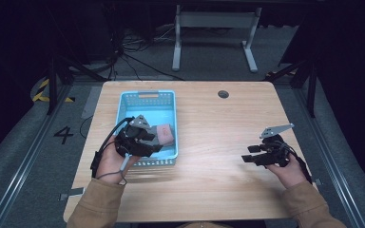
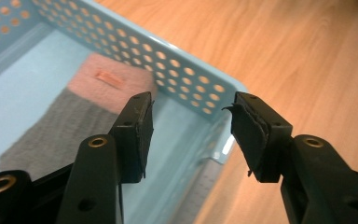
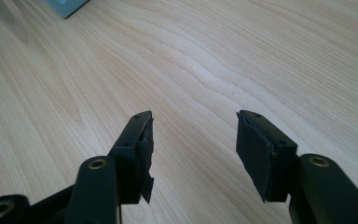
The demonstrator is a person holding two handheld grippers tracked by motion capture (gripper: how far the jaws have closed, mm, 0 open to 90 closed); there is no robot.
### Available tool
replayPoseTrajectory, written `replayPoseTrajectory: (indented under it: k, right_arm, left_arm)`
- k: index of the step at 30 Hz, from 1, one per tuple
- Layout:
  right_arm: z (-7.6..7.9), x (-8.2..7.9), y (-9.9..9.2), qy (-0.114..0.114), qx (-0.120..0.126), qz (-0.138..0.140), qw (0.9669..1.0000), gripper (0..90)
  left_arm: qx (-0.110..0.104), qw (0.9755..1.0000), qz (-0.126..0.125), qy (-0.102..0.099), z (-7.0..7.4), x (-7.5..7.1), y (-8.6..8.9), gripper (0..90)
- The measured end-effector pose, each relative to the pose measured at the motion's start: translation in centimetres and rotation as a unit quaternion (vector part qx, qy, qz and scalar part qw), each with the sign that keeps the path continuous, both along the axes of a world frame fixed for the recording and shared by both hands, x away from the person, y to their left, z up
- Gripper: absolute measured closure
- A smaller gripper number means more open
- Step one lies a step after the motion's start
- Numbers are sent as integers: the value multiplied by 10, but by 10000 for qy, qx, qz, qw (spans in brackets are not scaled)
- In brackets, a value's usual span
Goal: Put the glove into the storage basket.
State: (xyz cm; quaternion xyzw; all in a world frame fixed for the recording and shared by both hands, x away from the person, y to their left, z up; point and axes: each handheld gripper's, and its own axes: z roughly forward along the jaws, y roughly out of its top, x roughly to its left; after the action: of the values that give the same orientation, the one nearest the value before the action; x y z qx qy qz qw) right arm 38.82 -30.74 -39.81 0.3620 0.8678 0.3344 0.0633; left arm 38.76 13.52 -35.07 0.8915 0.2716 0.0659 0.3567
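A light blue perforated basket [image 1: 147, 93] stands on the left half of the wooden table [image 1: 218, 180]. Inside it, flat on the bottom, lies a folded grey and pink cloth [image 1: 165, 134]. My left gripper [image 1: 154, 140] hovers over the basket's near right part, just beside the cloth. In the left gripper view its jaws [image 2: 191, 135] stand open with nothing between them, above the basket's wall [image 2: 191, 74], and the cloth [image 2: 74, 121] lies below to the left. My right gripper [image 1: 248, 155] is held over bare wood at the right, open and empty [image 3: 193, 149].
A round cable hole [image 1: 223, 94] sits near the table's far edge. A corner of the basket [image 3: 67, 5] shows at the top left of the right gripper view. Behind the table stand a white desk frame [image 1: 214, 19] and loose cables on the floor.
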Motion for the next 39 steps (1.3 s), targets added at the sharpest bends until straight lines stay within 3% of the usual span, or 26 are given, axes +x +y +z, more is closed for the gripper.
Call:
replayPoseTrajectory:
  k: [4, 11, 18, 28, 39]
  right_arm:
    - [0, 1, 2, -6, -10, 36, 10000, 463]
    - [0, 0, 1, -2, -8, 29, 10000, 463]
    - [-1, -1, 1, -6, -10, 43, 10000, 462]
    - [-4, -1, 1, 35, -41, 47, 10000, 462]
    - [-7, 0, 1, 65, -66, 54, 9999, 462]
  left_arm:
    - [-2, 9998, -192, 92, -8, -8, -5, 487]
    - [-67, 9991, -420, 57, -21, -23, -14, 468]
    - [-68, 9971, -704, 284, -39, -34, -26, 471]
    - [-142, 9954, -852, 406, -60, -37, -38, 477]
    - [-154, 9952, -881, 388, -85, -40, -49, 491]
